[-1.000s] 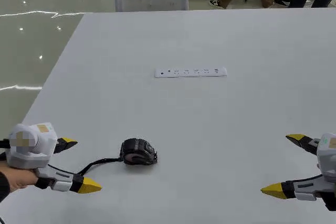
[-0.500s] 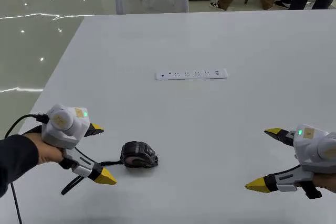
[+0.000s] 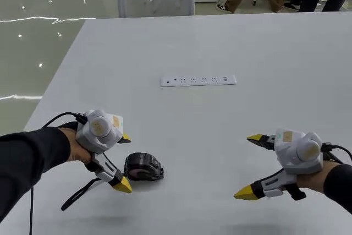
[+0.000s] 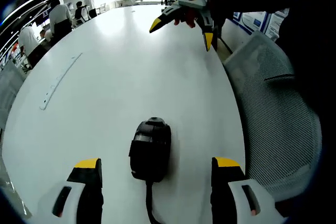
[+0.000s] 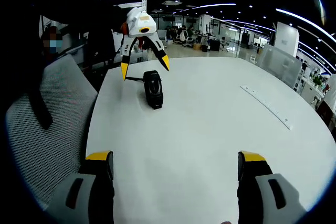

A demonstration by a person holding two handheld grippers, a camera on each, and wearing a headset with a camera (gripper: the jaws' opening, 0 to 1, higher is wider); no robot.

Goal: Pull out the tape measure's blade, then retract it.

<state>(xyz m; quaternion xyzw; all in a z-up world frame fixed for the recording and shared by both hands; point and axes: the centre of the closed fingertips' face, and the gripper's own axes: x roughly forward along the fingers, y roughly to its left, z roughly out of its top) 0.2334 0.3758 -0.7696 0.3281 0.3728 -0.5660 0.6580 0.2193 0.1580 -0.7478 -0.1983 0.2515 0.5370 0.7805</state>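
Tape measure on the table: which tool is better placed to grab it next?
Probably the left tool. In the left gripper view the tape measure lies just ahead, between its open jaws. The right tool is open too, but hangs well away across the table.

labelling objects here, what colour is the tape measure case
The tape measure is black, seen best in the left gripper view.
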